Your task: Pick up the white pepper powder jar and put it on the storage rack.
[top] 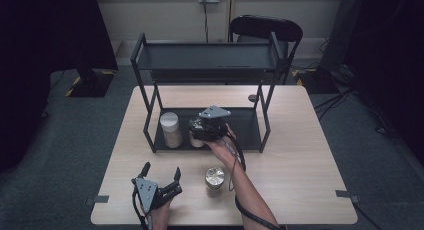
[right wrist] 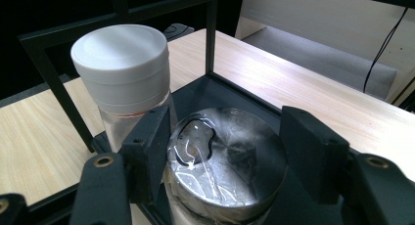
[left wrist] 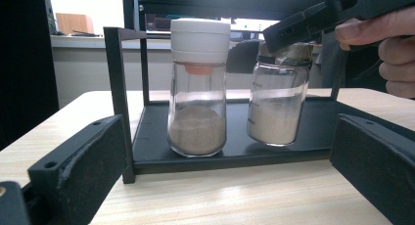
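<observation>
From above, the right gripper (top: 201,131) clasps a silver-capped jar (top: 196,138) on the rack's bottom shelf (top: 245,125), just beside a white-capped jar (top: 170,130). The left gripper (left wrist: 230,181) rests spread wide, holding nothing. The right gripper view shows both pads squeezing that jar's cap.

1. The glass jar (right wrist: 225,171) with a shiny silver lid stands upright on the bottom shelf of the black rack (top: 250,121). It holds pale powder, about half full.
2. It stands just beside a white-capped jar (left wrist: 198,88), not touching it.
</observation>
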Motion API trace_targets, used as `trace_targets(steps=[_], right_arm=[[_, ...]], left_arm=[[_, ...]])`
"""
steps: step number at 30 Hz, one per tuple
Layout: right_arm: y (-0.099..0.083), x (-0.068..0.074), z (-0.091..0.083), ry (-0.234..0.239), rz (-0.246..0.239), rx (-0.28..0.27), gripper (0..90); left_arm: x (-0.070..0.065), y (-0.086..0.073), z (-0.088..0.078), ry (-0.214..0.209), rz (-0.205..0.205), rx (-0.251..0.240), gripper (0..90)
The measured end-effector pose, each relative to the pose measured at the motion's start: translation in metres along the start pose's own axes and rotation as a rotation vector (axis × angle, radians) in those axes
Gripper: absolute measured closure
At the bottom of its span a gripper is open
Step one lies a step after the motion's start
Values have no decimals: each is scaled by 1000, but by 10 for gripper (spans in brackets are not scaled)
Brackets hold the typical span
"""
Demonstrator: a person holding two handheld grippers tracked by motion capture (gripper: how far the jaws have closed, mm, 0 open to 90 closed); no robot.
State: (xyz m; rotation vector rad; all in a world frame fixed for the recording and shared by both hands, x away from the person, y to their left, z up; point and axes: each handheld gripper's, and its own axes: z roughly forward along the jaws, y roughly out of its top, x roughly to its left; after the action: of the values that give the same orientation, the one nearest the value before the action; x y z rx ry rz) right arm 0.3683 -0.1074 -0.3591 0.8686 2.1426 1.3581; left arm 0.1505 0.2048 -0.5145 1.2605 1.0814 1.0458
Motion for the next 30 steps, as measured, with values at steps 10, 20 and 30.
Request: trace_targets(steps=[10,20,30], right_arm=[[-3,-1,3,-11,1,1,365],[-6,-2,4,-18,7,6,365],[-7,2,7,-21,-7,16,365]], left_arm=[[0,0,0,0,0,0,1],[0,0,0,1,0,-2,1],[0,-1,0,0,-1,-3,1]])
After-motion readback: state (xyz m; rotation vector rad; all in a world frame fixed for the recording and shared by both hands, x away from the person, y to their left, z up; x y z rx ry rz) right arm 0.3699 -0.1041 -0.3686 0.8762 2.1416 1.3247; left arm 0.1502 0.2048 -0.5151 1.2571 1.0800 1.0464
